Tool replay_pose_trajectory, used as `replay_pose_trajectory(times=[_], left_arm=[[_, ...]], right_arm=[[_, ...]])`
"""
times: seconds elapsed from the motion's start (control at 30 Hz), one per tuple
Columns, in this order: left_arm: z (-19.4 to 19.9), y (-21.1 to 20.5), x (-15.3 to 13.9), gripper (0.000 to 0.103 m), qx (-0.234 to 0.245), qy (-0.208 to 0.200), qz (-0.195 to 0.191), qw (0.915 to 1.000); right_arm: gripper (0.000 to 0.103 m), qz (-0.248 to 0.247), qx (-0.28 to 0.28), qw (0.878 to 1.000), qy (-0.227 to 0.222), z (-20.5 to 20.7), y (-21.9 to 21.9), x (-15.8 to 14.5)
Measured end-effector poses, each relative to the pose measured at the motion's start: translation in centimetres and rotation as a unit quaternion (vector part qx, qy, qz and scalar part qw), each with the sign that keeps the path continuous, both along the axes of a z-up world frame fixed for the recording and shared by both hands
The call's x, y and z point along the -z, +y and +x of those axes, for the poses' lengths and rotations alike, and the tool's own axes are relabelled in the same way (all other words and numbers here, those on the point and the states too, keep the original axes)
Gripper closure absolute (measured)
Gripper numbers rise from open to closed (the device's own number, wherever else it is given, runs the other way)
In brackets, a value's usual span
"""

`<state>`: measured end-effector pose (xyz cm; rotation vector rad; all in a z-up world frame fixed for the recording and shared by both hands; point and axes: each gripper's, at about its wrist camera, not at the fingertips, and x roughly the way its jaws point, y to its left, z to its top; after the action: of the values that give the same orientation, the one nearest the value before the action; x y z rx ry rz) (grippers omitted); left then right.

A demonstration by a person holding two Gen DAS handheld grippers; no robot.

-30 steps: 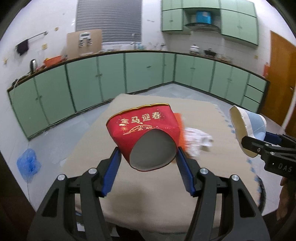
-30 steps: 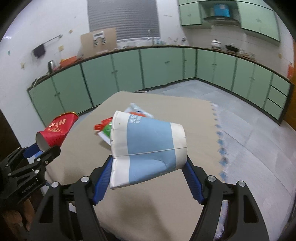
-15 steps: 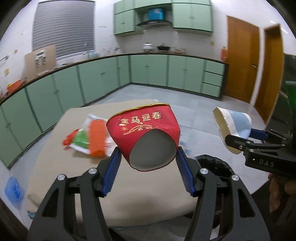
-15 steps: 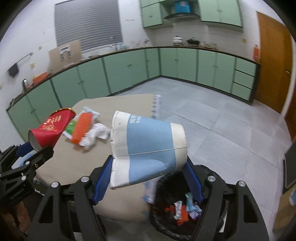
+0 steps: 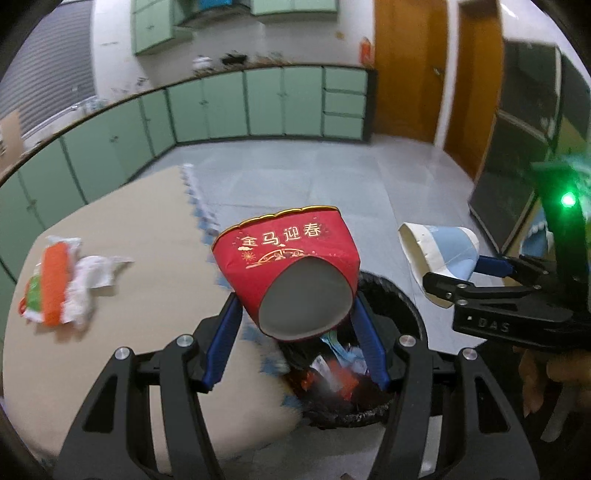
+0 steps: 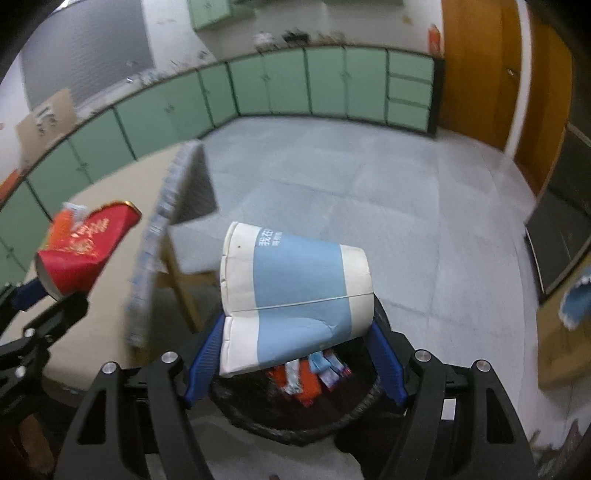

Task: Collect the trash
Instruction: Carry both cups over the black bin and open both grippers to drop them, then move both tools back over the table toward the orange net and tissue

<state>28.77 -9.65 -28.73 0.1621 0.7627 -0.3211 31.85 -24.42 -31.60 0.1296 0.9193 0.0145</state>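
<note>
Wrappers (image 5: 62, 280) on the bench (image 5: 147, 236) show only in the left view. Left gripper (image 5: 295, 314) fingers clamp a red paper cup (image 5: 291, 258); right gripper (image 6: 295, 332) fingers clamp a blue-and-white paper cup (image 6: 295, 280), both above the black trash bin (image 6: 280, 424).

I stand in a kitchen with a grey tiled floor (image 5: 332, 173). Green base cabinets (image 5: 266, 103) run along the white walls, with green wall cabinets (image 5: 155, 29) above. Two orange-brown wooden doors (image 5: 402, 66) occupy the right side. A window blind (image 6: 88, 55) hangs at left.
</note>
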Motion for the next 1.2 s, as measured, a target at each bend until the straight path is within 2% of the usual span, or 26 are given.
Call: replay_pose_trajectory(times=[0.13,0.27,0.43,0.57,0.77,0.97,1.13,1.2], left_arm=[[2.0,-1.7,3.4,0.045,0.029,0.041,0.007,0.9987],[3.6,-3.3,6.2,0.045,0.045,0.068,0.028,0.9962],[5.6,-4.4,8.4,0.044,0.052,0.099,0.038,0.9930],[6.7,-4.8,9.4,0.044,0.050,0.108,0.046,0.9918],[7.1,-4.3,9.2,0.044,0.038,0.107,0.044,0.9926],[6.7,-3.3,7.8,0.044,0.027,0.095,0.043,0.9942],[4.8,-0.9,5.5,0.040,0.004,0.075,0.033,0.9967],[3.7,1.1,4.1,0.035,-0.018,0.061,0.027,0.9976]], right_arm=[[0.031,0.023,0.011,0.999,0.046,2.3,-2.1,3.9],[0.031,0.028,0.022,0.997,0.072,4.1,-3.7,6.5],[0.027,0.041,0.023,0.995,0.084,5.3,-4.4,7.5],[0.026,0.063,0.028,0.994,0.090,5.2,-5.0,8.1],[0.026,0.073,0.036,0.993,0.081,5.4,-5.4,7.7],[0.026,0.083,0.051,0.993,0.063,5.1,-5.9,6.7],[0.026,0.073,0.042,0.996,0.035,4.3,-5.0,4.3],[0.026,0.060,0.025,0.998,0.020,3.9,-3.8,2.8]])
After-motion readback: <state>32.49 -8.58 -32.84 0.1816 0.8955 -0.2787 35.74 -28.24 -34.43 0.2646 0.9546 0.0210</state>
